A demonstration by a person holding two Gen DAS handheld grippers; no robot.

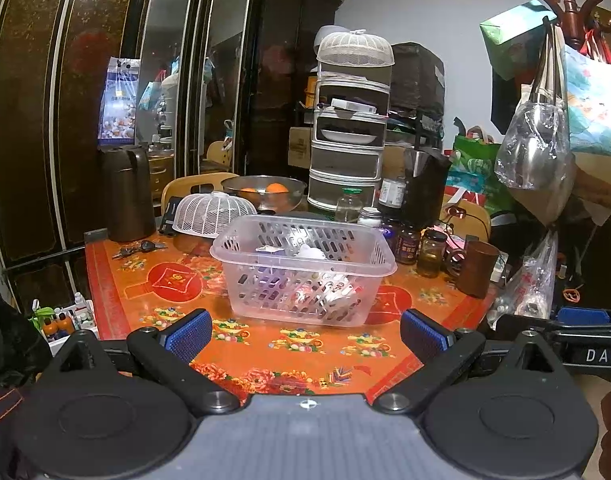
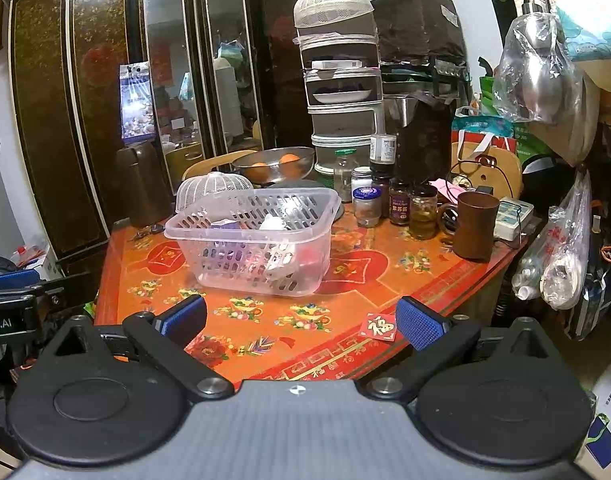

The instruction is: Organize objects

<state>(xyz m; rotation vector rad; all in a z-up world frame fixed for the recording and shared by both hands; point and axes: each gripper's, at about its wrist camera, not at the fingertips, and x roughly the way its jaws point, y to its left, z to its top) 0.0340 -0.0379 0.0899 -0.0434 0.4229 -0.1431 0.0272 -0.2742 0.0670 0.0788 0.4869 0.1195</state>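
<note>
A clear perforated plastic basket (image 1: 305,272) stands on the orange patterned table (image 1: 265,348), holding several small packets and a white item; it also shows in the right wrist view (image 2: 253,236). A small red envelope (image 2: 378,326) lies near the table's front edge. My left gripper (image 1: 305,334) is open and empty, over the near edge in front of the basket. My right gripper (image 2: 301,320) is open and empty, over the front edge, with the envelope just inside its right finger (image 2: 419,322).
Jars (image 2: 399,208) and a brown mug (image 2: 475,224) stand at the table's right. A white mesh food cover (image 1: 213,212), a metal bowl of oranges (image 1: 265,192), a brown jug (image 1: 127,192) and keys (image 1: 139,248) sit behind and left. Bags (image 2: 561,248) hang at the right.
</note>
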